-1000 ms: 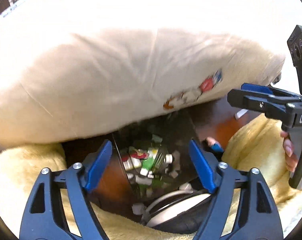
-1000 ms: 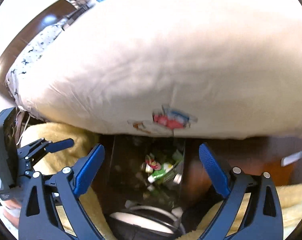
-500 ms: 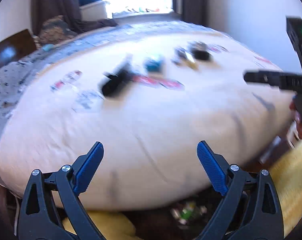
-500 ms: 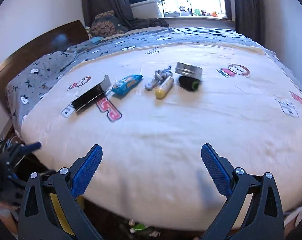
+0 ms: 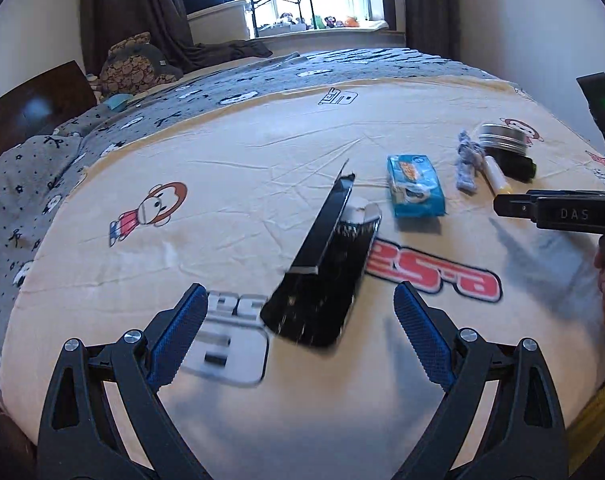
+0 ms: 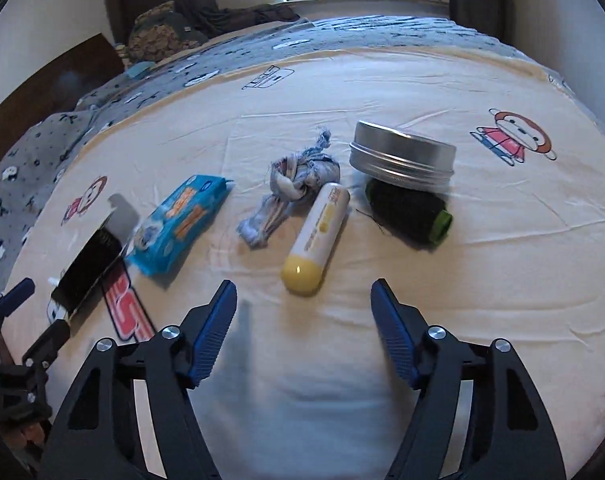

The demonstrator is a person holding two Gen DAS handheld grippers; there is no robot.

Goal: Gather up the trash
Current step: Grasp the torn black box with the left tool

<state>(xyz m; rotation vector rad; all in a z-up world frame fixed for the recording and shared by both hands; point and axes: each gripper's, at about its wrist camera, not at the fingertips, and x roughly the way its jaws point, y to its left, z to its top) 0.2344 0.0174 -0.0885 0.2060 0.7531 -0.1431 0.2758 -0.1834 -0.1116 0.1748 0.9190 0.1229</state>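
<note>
We see both tongs over the bed (image 5: 262, 168), cream sheet with cartoon monkey prints. Left tongs (image 5: 298, 328) released, jaws spread wide, nothing between them, hovering just short of a black open box (image 5: 322, 280) with its flap tilted up. Right tongs (image 6: 304, 324) also released, jaws apart, empty, pointed at the yellow-capped white tube (image 6: 316, 236), which lies just ahead of the tips.

Trash items sit in a loose row across the sheet. From the right wrist view, left to right: black box (image 6: 88, 268), blue snack packet (image 6: 180, 224) just beside it, knotted rag of blue-white cloth (image 6: 290, 188), the tube touching or nearly touching the rag, then a dark thread spool (image 6: 406, 212) with a green end, and a round silver tin (image 6: 402, 156) right behind the spool, touching it.

In the left wrist view we see the same row: blue packet (image 5: 414, 186), rag (image 5: 468, 160), tube (image 5: 496, 174), tin (image 5: 502, 136), spool (image 5: 516, 166). Right tongs (image 5: 502, 205) show at the right edge, side-on. Left tongs (image 6: 22, 288) show at the left edge of the right view.

Grey patterned blanket (image 5: 102, 128) covers the far side of the bed.
</note>
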